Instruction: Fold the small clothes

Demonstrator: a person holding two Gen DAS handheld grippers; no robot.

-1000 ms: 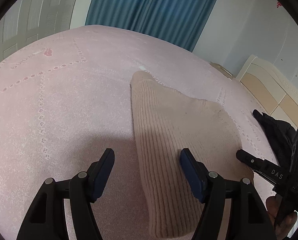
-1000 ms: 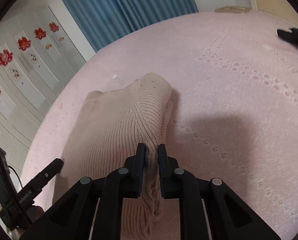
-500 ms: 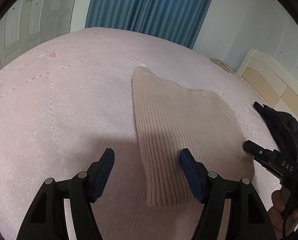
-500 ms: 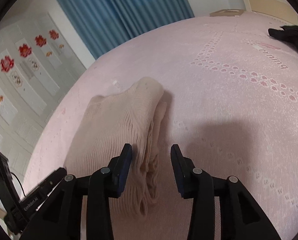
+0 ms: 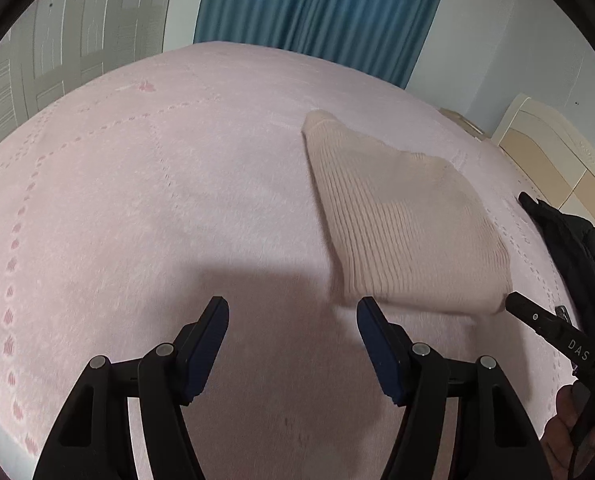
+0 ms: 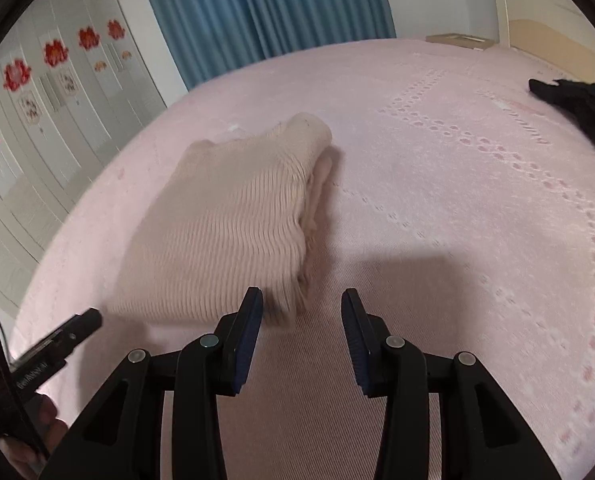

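Observation:
A folded beige ribbed knit garment (image 5: 401, 224) lies flat on the pink bedspread (image 5: 137, 200). In the left wrist view it sits beyond and to the right of my left gripper (image 5: 292, 306), which is open with only bedspread between its fingers. In the right wrist view the same garment (image 6: 225, 232) lies ahead and to the left. My right gripper (image 6: 302, 296) is open, its left finger close to the garment's near corner, with nothing gripped. The right gripper's black finger (image 5: 537, 320) shows beside the garment's near right corner.
A black garment (image 5: 577, 248) is heaped at the right side of the bed, also visible as the black garment (image 6: 585, 104) at the far right. A cream headboard (image 5: 557, 152) and a blue curtain (image 5: 317, 4) stand behind. A hand (image 5: 573, 432) holds the right gripper.
My right gripper let go of the beige garment's edge and opened. Both grippers drew back toward the near side, and the garment now lies flat farther ahead.

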